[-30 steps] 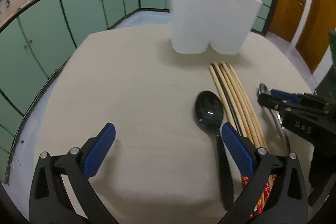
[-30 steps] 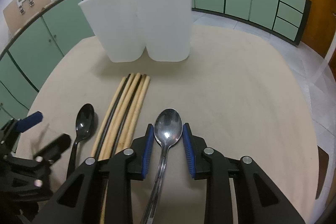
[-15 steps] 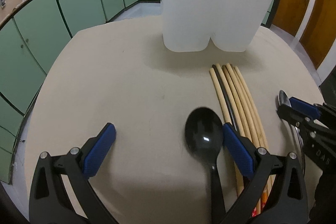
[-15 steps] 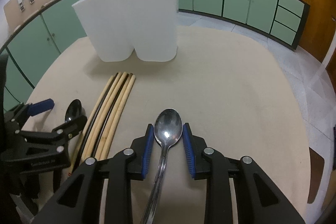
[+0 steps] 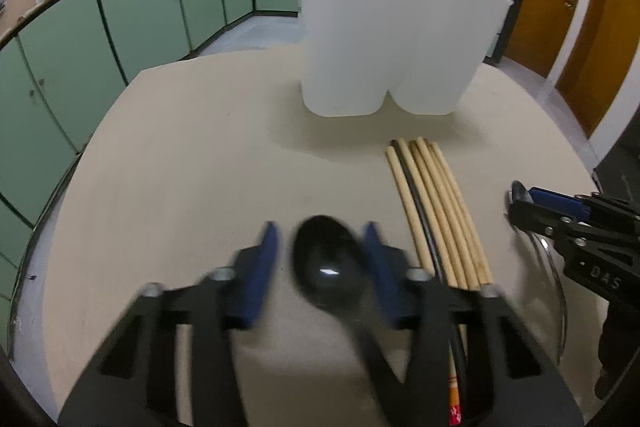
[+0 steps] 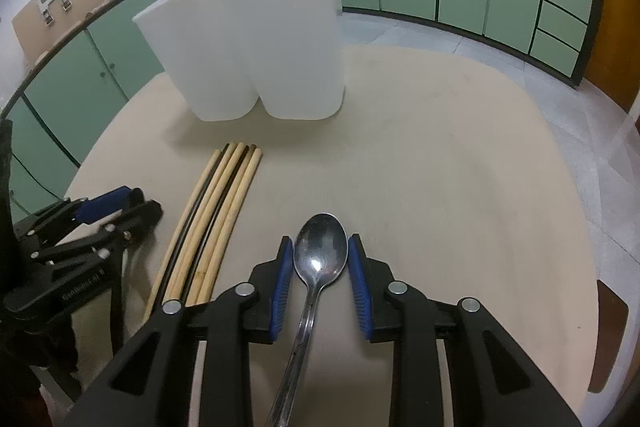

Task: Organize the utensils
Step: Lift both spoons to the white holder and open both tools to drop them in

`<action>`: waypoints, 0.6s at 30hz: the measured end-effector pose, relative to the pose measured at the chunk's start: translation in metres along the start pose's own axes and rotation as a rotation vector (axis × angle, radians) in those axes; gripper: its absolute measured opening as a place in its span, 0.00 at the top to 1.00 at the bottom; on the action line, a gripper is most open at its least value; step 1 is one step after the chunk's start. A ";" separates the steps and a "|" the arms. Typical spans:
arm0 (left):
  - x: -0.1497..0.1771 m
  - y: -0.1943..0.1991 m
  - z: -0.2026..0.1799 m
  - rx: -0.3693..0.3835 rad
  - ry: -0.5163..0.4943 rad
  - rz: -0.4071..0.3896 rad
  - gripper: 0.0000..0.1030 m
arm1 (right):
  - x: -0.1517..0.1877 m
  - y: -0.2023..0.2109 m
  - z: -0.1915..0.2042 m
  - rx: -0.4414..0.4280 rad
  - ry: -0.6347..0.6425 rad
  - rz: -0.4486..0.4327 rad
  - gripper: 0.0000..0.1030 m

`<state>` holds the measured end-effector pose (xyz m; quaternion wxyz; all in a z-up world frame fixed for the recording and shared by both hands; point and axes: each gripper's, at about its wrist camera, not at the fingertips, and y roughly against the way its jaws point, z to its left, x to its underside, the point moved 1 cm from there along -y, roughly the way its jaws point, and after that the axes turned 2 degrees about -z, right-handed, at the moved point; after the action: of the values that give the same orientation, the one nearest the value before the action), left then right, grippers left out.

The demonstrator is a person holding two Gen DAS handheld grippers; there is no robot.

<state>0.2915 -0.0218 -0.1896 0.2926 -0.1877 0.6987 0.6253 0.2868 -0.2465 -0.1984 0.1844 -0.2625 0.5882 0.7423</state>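
left gripper (image 5: 320, 259): closing around black spoon (image 5: 326, 267), bottom middle | right gripper (image 6: 320, 279): narrow, holding metal spoon (image 6: 320, 253)

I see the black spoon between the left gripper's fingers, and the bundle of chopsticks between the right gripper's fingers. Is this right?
Not quite. The right wrist view shows a metal spoon between the right gripper fingers; the chopsticks lie on the table beside it. The black spoon is between the fingers of the left gripper, whose jaws are closing.
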 end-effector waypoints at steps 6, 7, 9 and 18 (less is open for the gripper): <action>0.006 0.024 0.003 0.094 0.059 -0.108 0.66 | 0.007 0.024 0.000 -0.013 -0.018 -0.143 0.73; 0.006 0.031 0.004 0.093 0.059 -0.147 0.66 | 0.007 0.030 0.000 -0.014 -0.012 -0.179 0.73; 0.002 0.043 0.002 0.086 0.048 -0.216 0.66 | 0.005 0.042 0.002 -0.014 0.005 -0.246 0.73; -0.030 0.094 -0.015 0.050 -0.026 -0.527 0.66 | -0.029 0.086 0.000 -0.119 0.012 -0.470 0.73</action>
<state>0.2522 -0.0260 -0.0976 0.4586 -0.3479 0.6371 0.5125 0.2599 -0.2659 -0.1141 0.3329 -0.4068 0.4674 0.7108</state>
